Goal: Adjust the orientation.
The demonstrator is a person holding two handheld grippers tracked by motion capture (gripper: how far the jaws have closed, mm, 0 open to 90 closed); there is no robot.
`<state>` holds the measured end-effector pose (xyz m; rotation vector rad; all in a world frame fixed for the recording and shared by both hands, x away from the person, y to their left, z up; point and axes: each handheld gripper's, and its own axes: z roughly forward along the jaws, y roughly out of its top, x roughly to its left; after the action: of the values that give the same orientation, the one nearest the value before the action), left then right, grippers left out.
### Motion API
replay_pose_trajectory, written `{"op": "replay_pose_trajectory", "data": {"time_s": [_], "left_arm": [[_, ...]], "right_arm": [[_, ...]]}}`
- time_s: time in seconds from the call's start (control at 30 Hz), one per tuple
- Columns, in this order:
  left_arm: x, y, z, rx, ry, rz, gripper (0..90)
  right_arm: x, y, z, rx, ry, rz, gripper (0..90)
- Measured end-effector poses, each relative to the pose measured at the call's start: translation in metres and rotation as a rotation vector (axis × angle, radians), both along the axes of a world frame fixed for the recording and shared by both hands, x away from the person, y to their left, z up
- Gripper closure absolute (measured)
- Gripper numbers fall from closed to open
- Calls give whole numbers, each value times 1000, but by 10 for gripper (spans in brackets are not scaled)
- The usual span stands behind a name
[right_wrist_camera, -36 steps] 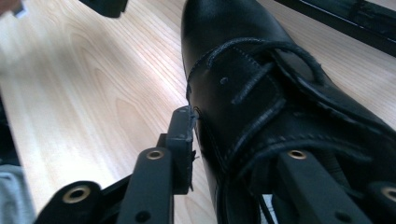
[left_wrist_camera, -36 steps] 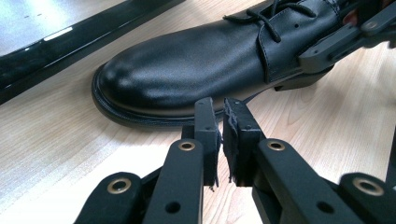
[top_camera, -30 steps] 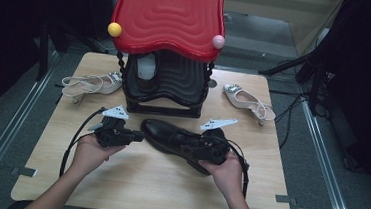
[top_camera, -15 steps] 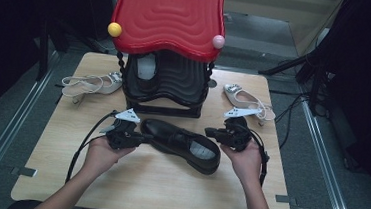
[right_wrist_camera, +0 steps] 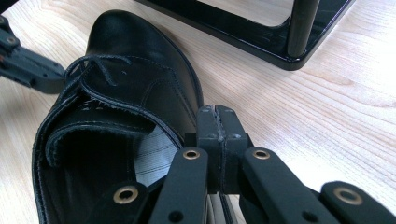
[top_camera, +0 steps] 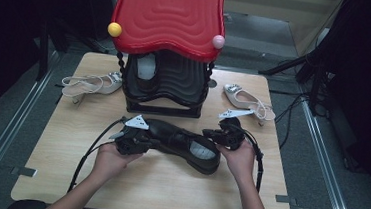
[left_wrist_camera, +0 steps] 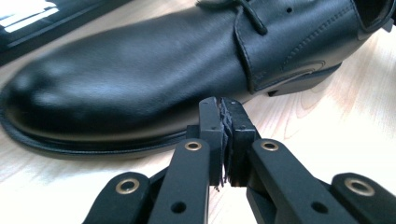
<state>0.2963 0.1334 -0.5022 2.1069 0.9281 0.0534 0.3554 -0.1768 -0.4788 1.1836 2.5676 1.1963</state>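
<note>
A pale sandal (top_camera: pixel 91 83) lies near the left edge of the worktop (top_camera: pixel 167 188), out of the way, so the middle stays free for work.

Next comes the left hand-held gripper (top_camera: pixel 133 139). It sits at the toe end of the black shoe (top_camera: pixel 180 141). In the left gripper view its jaws are pressed flat together with nothing between them (left_wrist_camera: pixel 223 140), and the tips are low, just beside the sole of the black shoe (left_wrist_camera: pixel 140 79). It looks like it is there to steady or nudge the toe, not to grab it.

The black shoe lies on its sole in the middle of the worktop, nearer the front edge, with its toe to the left and its heel to the right. It lies just in front of the black shoe rack (top_camera: pixel 165 85) with the red wavy top (top_camera: pixel 168 15). That seems a good spot, because the rack is close.

The right hand-held gripper (top_camera: pixel 221 135) is at the heel end. In the right gripper view its jaws are also closed tight on nothing (right_wrist_camera: pixel 217 140), right at the rim of the shoe opening (right_wrist_camera: pixel 112 130). So both grippers flank the shoe, one at each end, maybe to turn or line it up.

Another pale sandal (top_camera: pixel 248 102) lies near the back right corner, apart from the work.
</note>
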Motion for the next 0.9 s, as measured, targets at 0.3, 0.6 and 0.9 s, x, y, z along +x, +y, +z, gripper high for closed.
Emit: {"op": "replay_pose_trajectory", "data": {"time_s": [0.3, 0.6, 0.9], "left_arm": [[2, -6, -6, -4, 26, -13, 886], [6, -8, -7, -4, 29, -28, 885], [13, -4, -6, -13, 43, -20, 879]], "right_arm": [[-9, -2, -2, 29, 31, -4, 900], [-22, -1, -2, 29, 37, -31, 900], [-41, 5, -1, 19, 49, -56, 900]]}}
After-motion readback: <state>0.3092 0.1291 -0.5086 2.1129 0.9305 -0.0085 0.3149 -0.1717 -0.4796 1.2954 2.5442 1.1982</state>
